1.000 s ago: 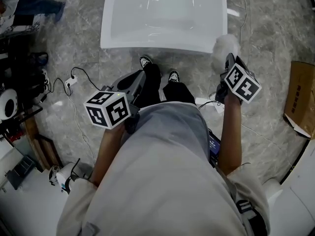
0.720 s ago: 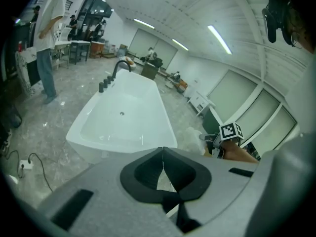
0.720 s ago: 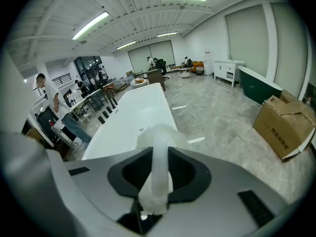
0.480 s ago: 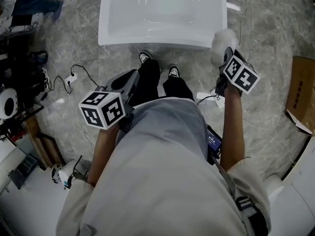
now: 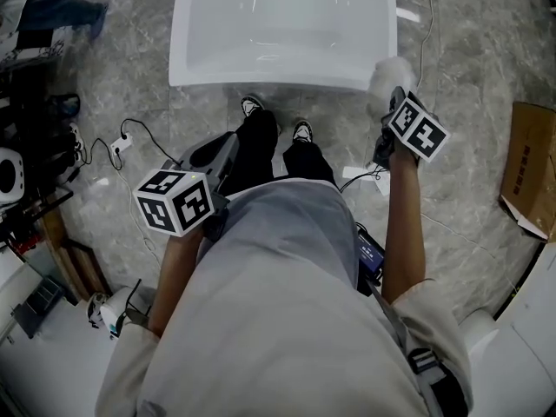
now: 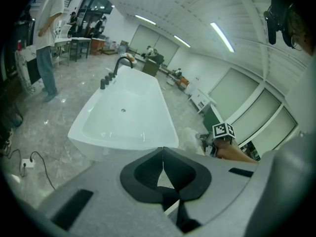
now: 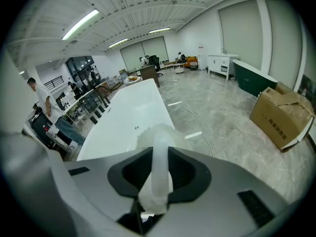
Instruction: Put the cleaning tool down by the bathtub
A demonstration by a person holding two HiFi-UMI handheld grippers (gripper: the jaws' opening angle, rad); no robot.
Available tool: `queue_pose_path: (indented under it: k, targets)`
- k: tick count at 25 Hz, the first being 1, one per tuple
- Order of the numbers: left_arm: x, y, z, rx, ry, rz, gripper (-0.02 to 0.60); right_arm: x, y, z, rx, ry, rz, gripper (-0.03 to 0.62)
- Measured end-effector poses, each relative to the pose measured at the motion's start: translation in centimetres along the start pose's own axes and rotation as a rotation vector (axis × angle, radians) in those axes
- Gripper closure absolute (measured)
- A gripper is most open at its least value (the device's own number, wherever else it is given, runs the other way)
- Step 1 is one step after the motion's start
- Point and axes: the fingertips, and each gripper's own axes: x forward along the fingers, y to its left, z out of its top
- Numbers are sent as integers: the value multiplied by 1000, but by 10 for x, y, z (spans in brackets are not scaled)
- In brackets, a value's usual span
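Observation:
The white bathtub point(image 5: 261, 78) stands on the marble floor just ahead of the person's shoes. The cleaning tool is a white fluffy brush point(image 5: 386, 76) on a translucent white handle point(image 7: 159, 168). My right gripper point(image 5: 394, 101) is shut on that handle and holds the fluffy head in the air beside the tub's near right corner. In the right gripper view the head point(image 7: 152, 134) hides part of the tub point(image 7: 126, 120). My left gripper point(image 5: 219, 150) hangs shut and empty in front of the person's left leg, and its jaws point(image 6: 162, 163) point at the tub point(image 6: 123, 120).
A cardboard box point(image 5: 528, 176) lies on the floor at the right. A power strip with a cable point(image 5: 120, 142) and dark clutter point(image 5: 35, 137) sit at the left. A cable point(image 5: 424, 24) runs past the tub's right side. A person point(image 6: 47, 38) stands beyond the tub.
The right gripper with the brush has drifted slightly left and toward the tub's corner. The left gripper has sunk a little to the left. Both grips are unchanged.

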Motion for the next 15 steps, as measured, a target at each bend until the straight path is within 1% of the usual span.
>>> queue_pose_path:
  k: [15]
  targets:
    - [2, 21, 10, -3, 40, -4, 575, 44, 0, -5, 115, 26, -43, 514]
